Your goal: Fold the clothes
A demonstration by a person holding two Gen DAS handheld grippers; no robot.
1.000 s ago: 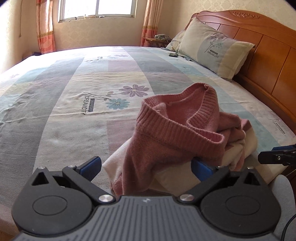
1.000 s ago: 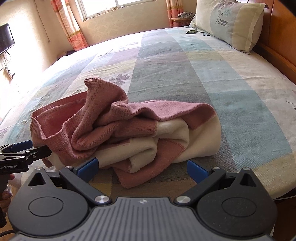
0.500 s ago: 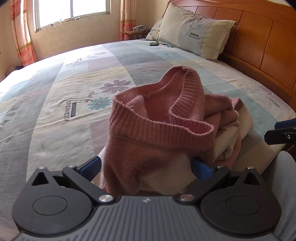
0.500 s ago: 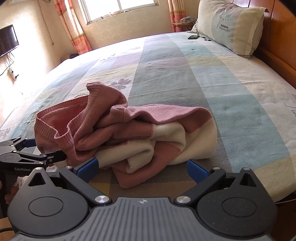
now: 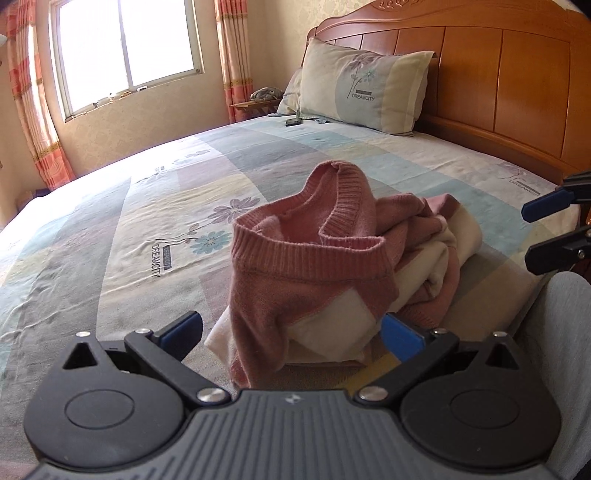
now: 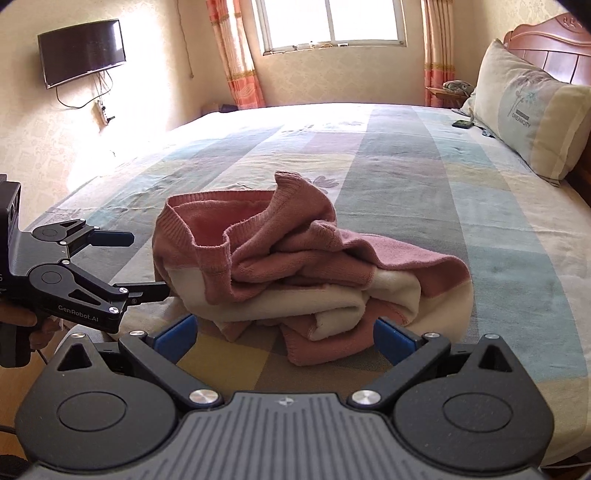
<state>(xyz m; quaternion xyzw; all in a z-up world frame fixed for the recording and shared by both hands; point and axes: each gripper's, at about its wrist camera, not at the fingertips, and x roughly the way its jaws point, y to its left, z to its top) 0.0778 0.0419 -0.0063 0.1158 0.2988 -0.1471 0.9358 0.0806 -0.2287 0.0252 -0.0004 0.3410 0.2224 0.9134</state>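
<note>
A pink and cream knit sweater (image 5: 332,266) lies crumpled in a heap near the front edge of the bed; it also shows in the right wrist view (image 6: 295,266). My left gripper (image 5: 291,332) is open and empty, just short of the sweater's near left side, its fingers apart from the cloth. It also shows from the side at the left of the right wrist view (image 6: 147,264). My right gripper (image 6: 282,338) is open and empty, just in front of the heap. Its fingers (image 5: 546,206) show at the right edge of the left wrist view.
The bed (image 5: 110,229) has a pastel patchwork sheet and a wooden headboard (image 5: 498,92). Pillows (image 5: 362,88) lean against it, with a small dark phone (image 5: 293,122) beside them. A TV (image 6: 81,51) hangs on the left wall and a window (image 6: 332,22) is at the back.
Both grippers have drawn back and risen, so the sweater looks smaller and farther off. The sweater has not moved. Both grippers stay open.
</note>
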